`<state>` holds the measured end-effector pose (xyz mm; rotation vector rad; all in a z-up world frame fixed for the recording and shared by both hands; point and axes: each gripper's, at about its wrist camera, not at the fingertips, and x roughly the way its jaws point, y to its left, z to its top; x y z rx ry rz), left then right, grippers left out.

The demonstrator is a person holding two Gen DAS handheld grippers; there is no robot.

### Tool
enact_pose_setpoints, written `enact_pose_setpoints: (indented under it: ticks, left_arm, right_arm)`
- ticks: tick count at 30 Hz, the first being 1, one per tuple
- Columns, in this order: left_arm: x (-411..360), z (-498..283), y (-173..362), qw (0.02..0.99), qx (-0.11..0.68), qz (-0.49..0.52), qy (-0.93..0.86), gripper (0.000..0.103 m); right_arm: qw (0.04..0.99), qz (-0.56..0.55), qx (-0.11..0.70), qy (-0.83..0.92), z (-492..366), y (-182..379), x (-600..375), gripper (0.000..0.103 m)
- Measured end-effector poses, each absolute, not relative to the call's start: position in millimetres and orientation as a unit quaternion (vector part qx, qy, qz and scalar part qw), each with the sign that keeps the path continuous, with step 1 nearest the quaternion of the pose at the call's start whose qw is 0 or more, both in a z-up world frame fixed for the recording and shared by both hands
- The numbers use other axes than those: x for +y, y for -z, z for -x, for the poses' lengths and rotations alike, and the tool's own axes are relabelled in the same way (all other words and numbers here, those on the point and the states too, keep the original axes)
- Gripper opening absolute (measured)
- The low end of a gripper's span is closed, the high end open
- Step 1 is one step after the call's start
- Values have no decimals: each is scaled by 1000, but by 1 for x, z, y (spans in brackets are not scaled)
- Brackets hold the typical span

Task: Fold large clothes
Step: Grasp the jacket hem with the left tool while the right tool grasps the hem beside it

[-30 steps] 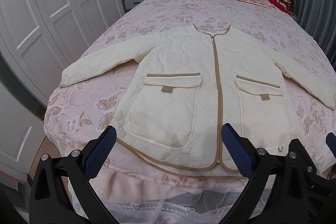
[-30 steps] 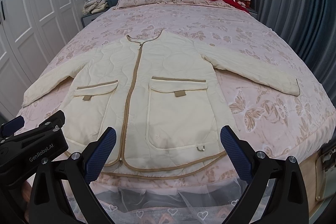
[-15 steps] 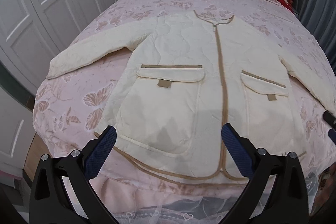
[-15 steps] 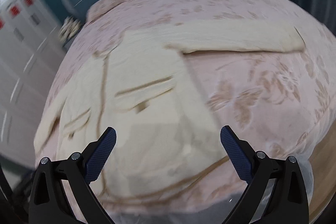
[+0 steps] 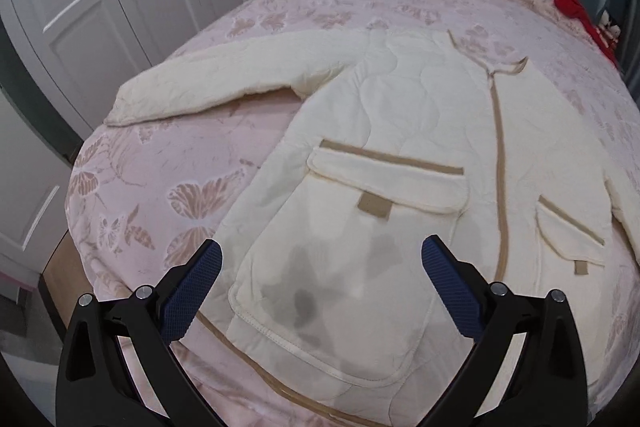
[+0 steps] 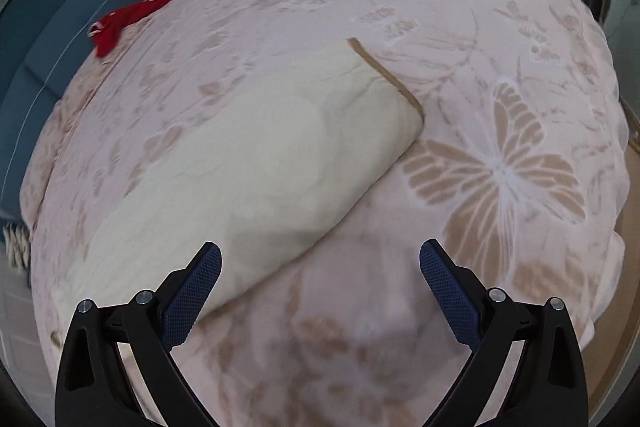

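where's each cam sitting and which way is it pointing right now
Left wrist: on the left gripper, above the bed's foot, facing the headboard over the cream jacket front; only its open blue-padded fingers show.
Right wrist: on the right gripper, rolled sideways, low over the jacket's right sleeve and cuff; only its open fingers show.
Shared: the jacket, pink butterfly bedspread, red cloth near the headboard.

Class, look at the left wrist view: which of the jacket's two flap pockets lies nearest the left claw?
The large flap pocket left of the zip, directly ahead of the open left claw. The other pocket sits off to the right edge.
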<state>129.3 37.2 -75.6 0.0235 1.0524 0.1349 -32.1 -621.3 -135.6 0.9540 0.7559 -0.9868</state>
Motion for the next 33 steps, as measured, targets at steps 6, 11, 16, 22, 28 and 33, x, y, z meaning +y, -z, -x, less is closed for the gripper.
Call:
enact_pose_setpoints:
  ticks: [6, 11, 16, 22, 28, 33]
  left_arm:
    - [38, -146, 93, 844, 531, -9, -67, 98]
    - [37, -157, 91, 851, 523, -12, -51, 98]
    - [41, -167, 82, 862, 504, 0, -49, 98]
    - [52, -178, 71, 870, 491, 24, -41, 97]
    - [67, -187, 58, 876, 478, 49, -32, 97]
    - [71, -203, 58, 875, 477, 87, 11, 98]
  right_arm:
    - [694, -449, 314, 467, 23, 152, -643, 88]
    - [726, -425, 325, 432, -19, 137, -642, 16]
    - [828, -355, 280, 331, -94, 51, -578, 11]
    - [924, -225, 287, 113, -201, -27, -398, 10]
    - [923, -125, 363, -37, -263, 15, -226, 14]
    - [889, -85, 442, -80, -266, 88, -146, 49]
